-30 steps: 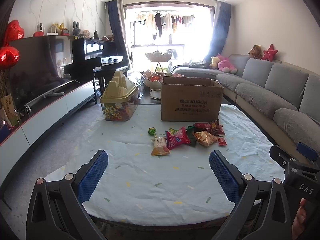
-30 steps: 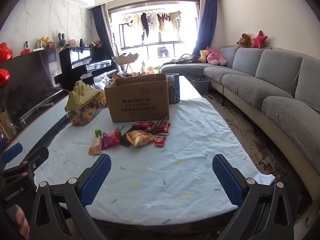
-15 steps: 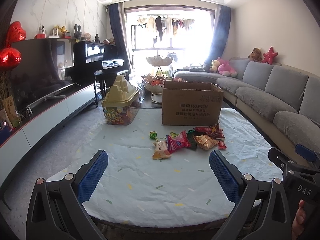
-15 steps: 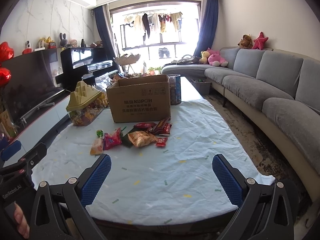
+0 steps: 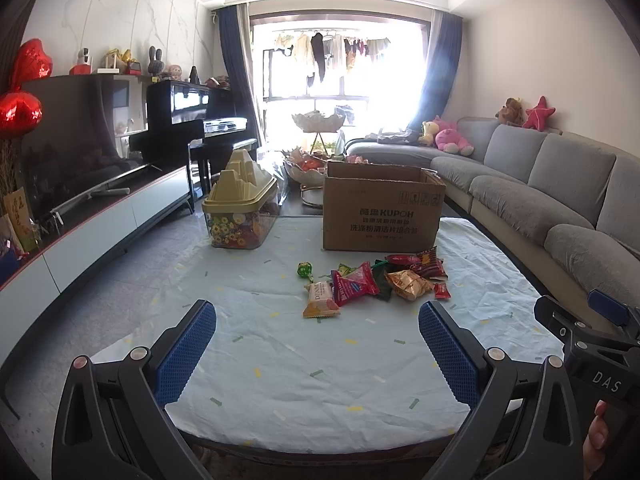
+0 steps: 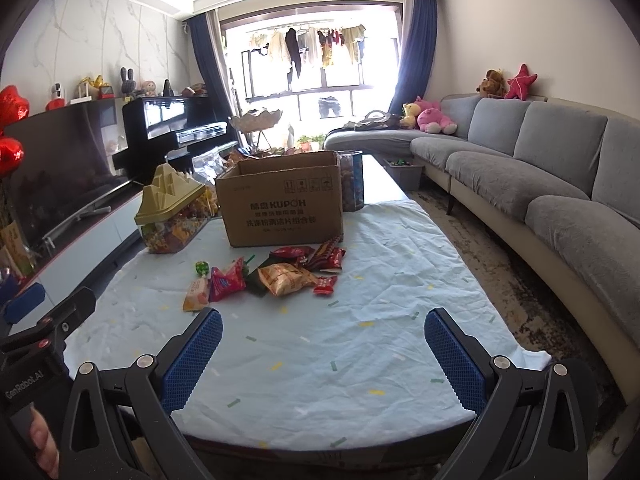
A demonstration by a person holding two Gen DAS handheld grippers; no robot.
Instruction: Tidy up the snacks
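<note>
A pile of snack packets [image 5: 376,284] lies on the light blue tablecloth in front of an open cardboard box [image 5: 382,216]. The pile [image 6: 276,276] and box [image 6: 284,210] also show in the right wrist view. A beige packet [image 5: 320,300] and a green lollipop [image 5: 304,270] lie at the pile's left. My left gripper [image 5: 318,352] is open and empty above the table's near edge, well short of the snacks. My right gripper [image 6: 324,354] is open and empty, also at the near edge.
A clear bin with a yellow castle-shaped lid [image 5: 240,208] stands left of the box. A grey sofa [image 6: 540,200] runs along the right, a TV cabinet [image 5: 80,232] along the left. The tablecloth [image 5: 280,360] covers the table.
Both grippers have tilted or risen slightly, so the table and snacks sit a little lower in the views. Both stay open and empty.
</note>
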